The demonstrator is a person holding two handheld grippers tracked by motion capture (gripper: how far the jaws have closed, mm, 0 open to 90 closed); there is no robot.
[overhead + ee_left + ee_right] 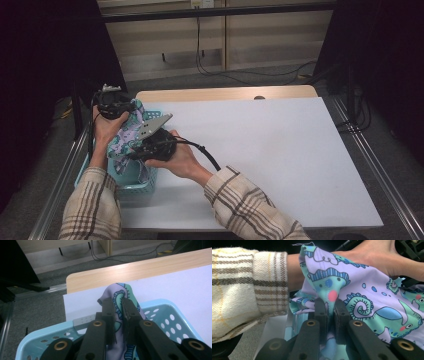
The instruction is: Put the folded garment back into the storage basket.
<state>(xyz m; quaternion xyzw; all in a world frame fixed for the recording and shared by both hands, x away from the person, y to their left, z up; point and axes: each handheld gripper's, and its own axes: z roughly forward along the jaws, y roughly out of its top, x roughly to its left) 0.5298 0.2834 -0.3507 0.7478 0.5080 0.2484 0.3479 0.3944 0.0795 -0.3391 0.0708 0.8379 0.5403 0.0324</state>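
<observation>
Two hand-held grippers: both clamp one patterned cloth (129, 134) above a basket (145, 186) at the left edge of the surface (280, 160).
Left hand-held gripper (119, 305): jaws nearly closed on a raised fold of the cloth, seen in its own view; in the high view it sits at the far end of the basket (113, 104).
Right hand-held gripper (331, 308): jaws pinched on another fold of the same cloth; in the high view it sits nearer the person, just right of the basket (150, 149).
Cloth position: held up between the two grippers, hanging partly into the basket, partly draped against the left hand (372, 255).
Cloth look: thin, soft, stretchy-looking fabric; pale lilac ground printed with teal and blue cartoon creatures, curls, dots and pink cheek spots; bunched and creased, not spread flat.
Basket: light blue plastic, walls pierced with round holes (172, 327).
Surface: white sheet over a wooden top, bare to the right of the basket.
Sleeves: plaid, cream and brown (250, 210).
Step in hand: likely lifting the cloth out of the basket, both grips set.
Next move: probably raise both grippers together until the cloth clears the rim, then carry it right over the open surface, keeping both pinches firm so the slack fabric does not slip.
</observation>
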